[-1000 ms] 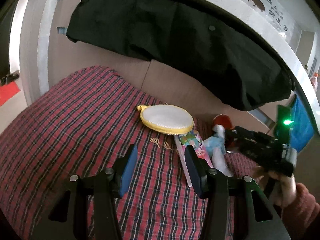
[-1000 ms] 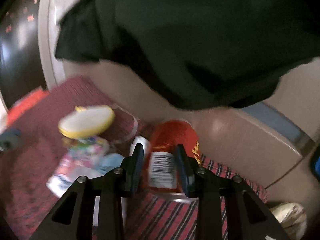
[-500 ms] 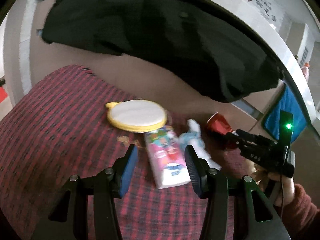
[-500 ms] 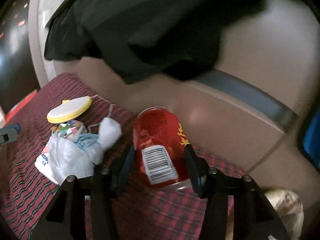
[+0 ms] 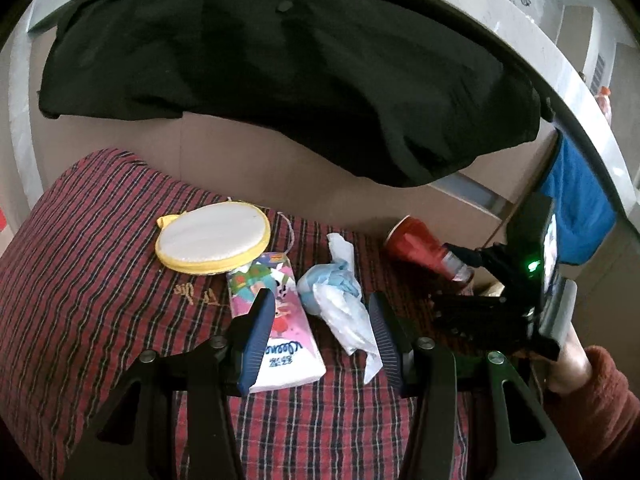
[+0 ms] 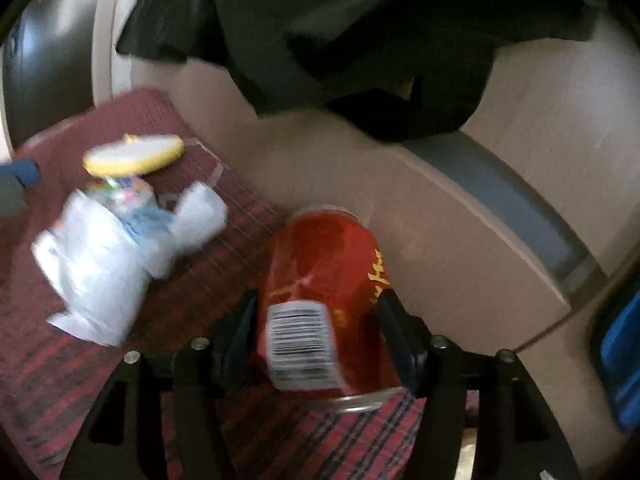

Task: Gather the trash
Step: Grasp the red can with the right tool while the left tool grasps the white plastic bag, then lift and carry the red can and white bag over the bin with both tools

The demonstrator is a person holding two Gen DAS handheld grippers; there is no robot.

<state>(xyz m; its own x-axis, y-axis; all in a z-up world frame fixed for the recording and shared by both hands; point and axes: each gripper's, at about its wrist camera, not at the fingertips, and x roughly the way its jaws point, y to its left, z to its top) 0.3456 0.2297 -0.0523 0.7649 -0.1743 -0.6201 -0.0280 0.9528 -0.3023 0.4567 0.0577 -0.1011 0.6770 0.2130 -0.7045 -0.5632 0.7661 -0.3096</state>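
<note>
A red drink can (image 6: 324,296) with a barcode label is held between the fingers of my right gripper (image 6: 320,320), tilted above the red plaid cloth; it also shows in the left wrist view (image 5: 428,250), with the right gripper (image 5: 472,264) on it. A crumpled white and blue tissue wad (image 5: 340,300) lies on the plaid cloth (image 5: 100,280). My left gripper (image 5: 320,328) is open and hovers just above and in front of the wad. A pink tissue pack (image 5: 276,320) lies under the left finger.
A round white pad with a yellow rim (image 5: 214,240) lies behind the tissue pack. A black garment (image 5: 300,72) hangs over the beige wall behind. A blue cloth (image 5: 576,208) hangs at the right. The cloth's right edge drops off near the can.
My left gripper has swung right, from the yellow pad to the tissue wad. My right gripper has lifted and tilted the red can, carrying it right.
</note>
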